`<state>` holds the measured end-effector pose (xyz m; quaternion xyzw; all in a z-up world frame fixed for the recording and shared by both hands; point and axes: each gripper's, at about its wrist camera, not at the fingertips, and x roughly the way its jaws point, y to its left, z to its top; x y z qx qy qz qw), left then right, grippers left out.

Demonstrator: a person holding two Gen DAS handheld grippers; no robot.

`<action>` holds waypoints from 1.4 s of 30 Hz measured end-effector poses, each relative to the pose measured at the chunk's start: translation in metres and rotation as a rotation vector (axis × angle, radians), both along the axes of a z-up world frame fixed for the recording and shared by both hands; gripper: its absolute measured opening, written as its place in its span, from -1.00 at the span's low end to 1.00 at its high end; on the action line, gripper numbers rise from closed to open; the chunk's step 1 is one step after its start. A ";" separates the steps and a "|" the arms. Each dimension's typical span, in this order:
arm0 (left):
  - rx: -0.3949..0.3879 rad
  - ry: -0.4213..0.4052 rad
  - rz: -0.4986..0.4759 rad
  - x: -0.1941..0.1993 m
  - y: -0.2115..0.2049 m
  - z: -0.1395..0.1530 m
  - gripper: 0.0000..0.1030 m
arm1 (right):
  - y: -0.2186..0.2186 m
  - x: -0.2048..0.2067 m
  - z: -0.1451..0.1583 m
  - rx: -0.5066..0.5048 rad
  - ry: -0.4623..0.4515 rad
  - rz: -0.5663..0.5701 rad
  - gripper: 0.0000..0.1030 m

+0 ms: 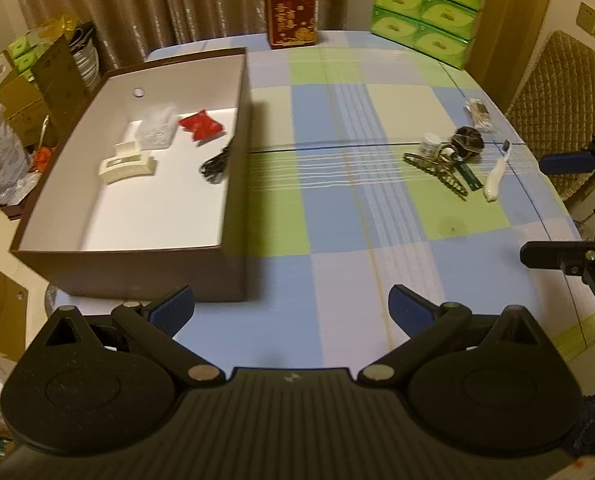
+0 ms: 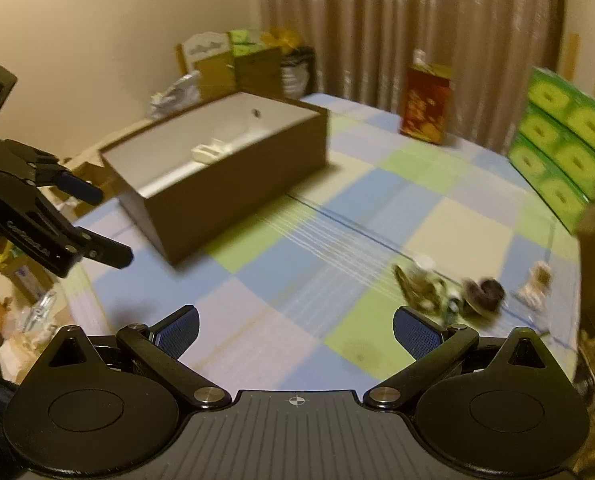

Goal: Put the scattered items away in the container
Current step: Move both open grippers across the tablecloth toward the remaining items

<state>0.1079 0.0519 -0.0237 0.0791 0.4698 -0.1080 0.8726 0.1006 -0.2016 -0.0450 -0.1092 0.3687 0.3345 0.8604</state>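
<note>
A brown box [image 1: 233, 184] with a white inside stands on the left of the checked table; in it lie a cream clip [image 1: 127, 164], a clear plastic piece [image 1: 155, 130], a red packet [image 1: 200, 125] and a black cord [image 1: 216, 164]. Scattered at the right are a gold hair claw [image 1: 437, 172], a white toothbrush [image 1: 497, 172], a dark round item [image 1: 468, 140] and a small white jar [image 1: 429, 145]. My left gripper [image 1: 291, 312] is open over the near table edge. My right gripper [image 2: 295, 330] is open, left of the blurred pile [image 2: 449, 290]; the box [image 2: 233, 184] lies ahead.
A red carton [image 1: 293, 12] and stacked green tissue packs [image 1: 429, 8] stand at the table's far edge. A cushioned chair [image 1: 565, 92] is at the right. Cardboard boxes and bags [image 1: 25, 92] crowd the floor to the left. The other gripper's fingers [image 1: 565, 160] show at the right edge.
</note>
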 end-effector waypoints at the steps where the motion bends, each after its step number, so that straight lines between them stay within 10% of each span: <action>1: -0.001 0.003 -0.006 0.002 -0.005 -0.002 0.98 | -0.005 0.001 -0.001 -0.005 0.005 -0.015 0.96; 42: -0.042 0.019 -0.397 0.108 -0.176 -0.103 0.97 | -0.145 0.096 -0.088 -0.103 0.173 -0.323 0.95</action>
